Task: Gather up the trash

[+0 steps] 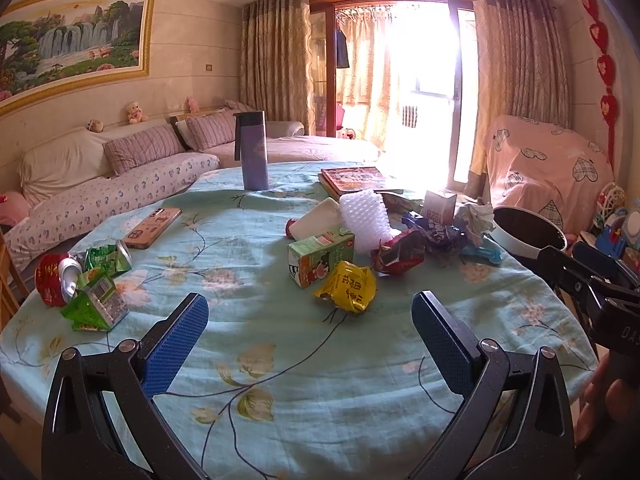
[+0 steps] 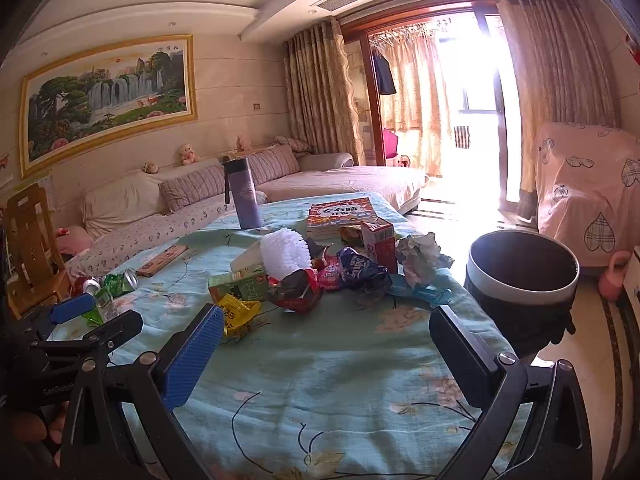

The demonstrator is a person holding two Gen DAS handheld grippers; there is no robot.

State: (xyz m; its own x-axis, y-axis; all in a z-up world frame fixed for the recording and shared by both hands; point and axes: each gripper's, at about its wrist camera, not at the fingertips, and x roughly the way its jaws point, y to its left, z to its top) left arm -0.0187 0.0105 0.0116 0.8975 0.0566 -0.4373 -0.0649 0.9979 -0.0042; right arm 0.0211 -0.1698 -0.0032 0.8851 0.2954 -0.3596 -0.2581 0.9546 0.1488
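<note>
A: Trash location?
B: Main heap sits mid-tabletop (image 1: pixel 280 380), toward the far right. Yellow wrapper (image 1: pixel 347 286) nearest, touching the green carton (image 1: pixel 320 254) behind it. Red wrapper (image 1: pixel 398 255) just right of those, then a dark blue wrapper (image 1: pixel 438 232) and crumpled paper (image 1: pixel 476 216). White bubble wrap (image 1: pixel 366 218) stands behind the carton, a small pink carton (image 1: pixel 439 207) further back.

A: Second group?
B: Left edge of the tabletop, well apart from the heap: crushed red can (image 1: pixel 54 280), green can (image 1: pixel 110 260), flattened green carton (image 1: pixel 96 308), all touching or just beside each other.

A: Bin?
B: Bin (image 2: pixel 524 276) off the right edge, dark inside, pale band round the rim. Contents not visible.

A: Tools?
B: Left tool (image 1: pixel 310 320): jaws spread wide, nothing between them, above bare cloth short of the yellow wrapper. Right tool (image 2: pixel 326 340): also wide apart and empty, above the cloth near the right edge, heap ahead, bin ahead-right. Each tool shows at the margin of the other's view.

A: Non-trash items?
B: Phone (image 1: pixel 152 227) between the two groups. Purple flask (image 1: pixel 252 150) upright at the far edge. Books (image 1: pixel 354 180) stacked behind the heap.
</note>
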